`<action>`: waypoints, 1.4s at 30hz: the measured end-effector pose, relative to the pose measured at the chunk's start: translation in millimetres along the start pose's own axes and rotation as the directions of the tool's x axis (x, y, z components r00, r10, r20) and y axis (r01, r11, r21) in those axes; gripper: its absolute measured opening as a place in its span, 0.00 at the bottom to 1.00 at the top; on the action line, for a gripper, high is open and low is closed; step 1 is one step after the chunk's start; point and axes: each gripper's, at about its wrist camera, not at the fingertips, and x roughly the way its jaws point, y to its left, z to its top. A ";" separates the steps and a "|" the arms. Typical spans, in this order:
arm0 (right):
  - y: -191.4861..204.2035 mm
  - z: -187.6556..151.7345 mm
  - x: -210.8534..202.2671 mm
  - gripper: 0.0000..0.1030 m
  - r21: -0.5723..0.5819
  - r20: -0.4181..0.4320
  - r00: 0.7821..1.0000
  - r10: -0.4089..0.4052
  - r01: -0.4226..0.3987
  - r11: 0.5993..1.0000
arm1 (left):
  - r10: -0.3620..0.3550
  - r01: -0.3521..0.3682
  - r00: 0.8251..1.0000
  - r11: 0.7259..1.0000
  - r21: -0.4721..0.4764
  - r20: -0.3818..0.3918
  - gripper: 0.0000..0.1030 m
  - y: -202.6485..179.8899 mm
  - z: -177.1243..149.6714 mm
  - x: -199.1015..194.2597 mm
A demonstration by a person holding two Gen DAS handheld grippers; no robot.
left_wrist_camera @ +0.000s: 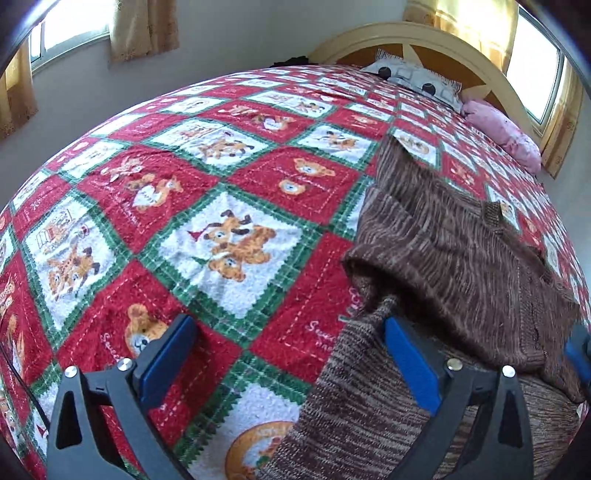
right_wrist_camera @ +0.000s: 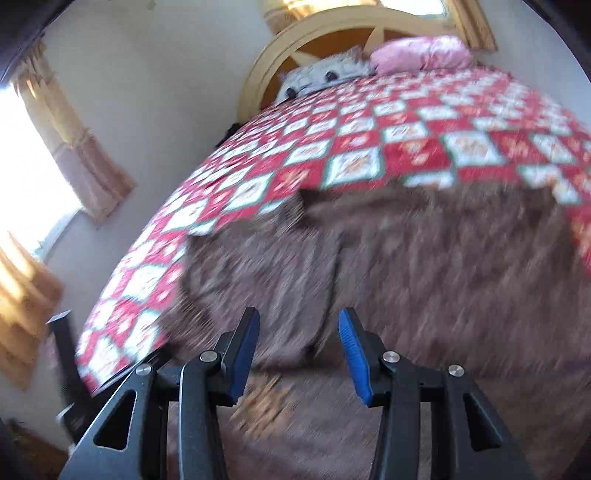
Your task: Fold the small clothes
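Note:
A brown knitted sweater lies on the bed's red, white and green bear-print blanket, at the right of the left wrist view, with one part folded over. My left gripper is open and empty, at the sweater's near left edge; its right finger rests against the knit. In the blurred right wrist view the sweater fills the middle. My right gripper is open and empty just above it. The right gripper's blue pad shows at the left wrist view's right edge.
A grey patterned pillow and a pink pillow lie at the cream headboard. Curtained windows line the walls. A black stand stands beside the bed's near left edge in the right wrist view.

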 end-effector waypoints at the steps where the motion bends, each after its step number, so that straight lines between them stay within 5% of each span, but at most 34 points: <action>1: -1.5 9.6 11.6 0.45 -0.011 -0.012 1.000 -0.020 0.020 1.000 | 0.007 -0.007 1.000 1.000 0.003 -0.001 1.00 -0.2 -0.8 -0.3; 8: 7.7 50.5 80.2 0.45 -0.126 -0.067 0.991 -0.115 0.106 0.986 | 0.030 -0.030 1.000 0.999 0.013 -0.001 1.00 -2.8 -0.2 2.2; 11: 24.7 45.4 103.0 0.43 -0.272 -0.075 0.979 -0.189 0.162 0.949 | 0.014 -0.014 1.000 1.000 -0.002 0.007 1.00 -0.7 -0.8 0.9; 14: 43.9 39.0 107.0 0.12 -0.387 -0.085 0.977 -0.195 0.148 0.910 | 0.004 -0.004 1.000 1.000 -0.013 0.012 1.00 1.1 -1.0 0.5; 17: 55.0 35.4 102.5 0.07 -0.441 -0.079 0.976 -0.203 0.149 0.885 | 0.013 -0.013 1.000 1.000 -0.008 0.009 1.00 0.3 -0.8 1.3; 21: 65.9 44.0 68.6 0.07 -0.487 0.059 0.975 -0.213 0.214 0.847 | 0.005 -0.005 1.000 1.000 -0.016 0.011 1.00 1.3 -0.8 1.5; 25: 63.5 58.9 64.9 0.07 -0.539 0.167 0.935 -0.313 0.352 0.765 | 0.023 -0.023 1.000 1.000 -0.006 0.007 1.00 -1.8 -0.6 3.3; 30: 32.7 52.9 105.2 0.11 -0.477 -0.047 0.961 -0.271 0.217 0.852 | 0.016 -0.016 1.000 1.000 -0.015 0.012 1.00 -1.1 -0.7 3.2; 33: 32.2 47.5 91.5 0.36 -0.449 0.026 0.940 -0.340 0.315 0.836 | 0.010 -0.009 1.000 0.999 -0.032 0.017 1.00 2.0 -0.2 3.1; 35: 31.9 51.5 65.9 0.38 -0.361 0.125 0.918 -0.377 0.396 0.844 | 0.016 -0.015 1.000 0.999 -0.048 0.021 1.00 4.6 0.0 2.7; 37: 39.4 51.3 40.7 0.41 -0.296 0.181 0.937 -0.299 0.342 0.892 | 0.018 -0.017 1.000 0.998 -0.053 0.024 1.00 5.4 0.2 2.5; 38: 47.0 48.4 31.6 0.45 -0.295 0.162 0.966 -0.201 0.242 0.924 | 0.022 -0.021 0.999 0.999 -0.048 0.024 1.00 4.5 0.1 2.4; 40: 68.3 38.1 31.7 0.45 -0.322 0.062 0.997 -0.044 0.061 0.945 | 0.024 -0.023 0.999 0.999 -0.043 0.026 1.00 4.0 0.0 1.8; 42: 86.4 21.0 36.5 0.45 -0.337 -0.018 1.000 0.026 -0.030 0.941 | 0.007 -0.006 1.000 0.999 -0.048 0.030 1.00 6.1 -0.2 0.6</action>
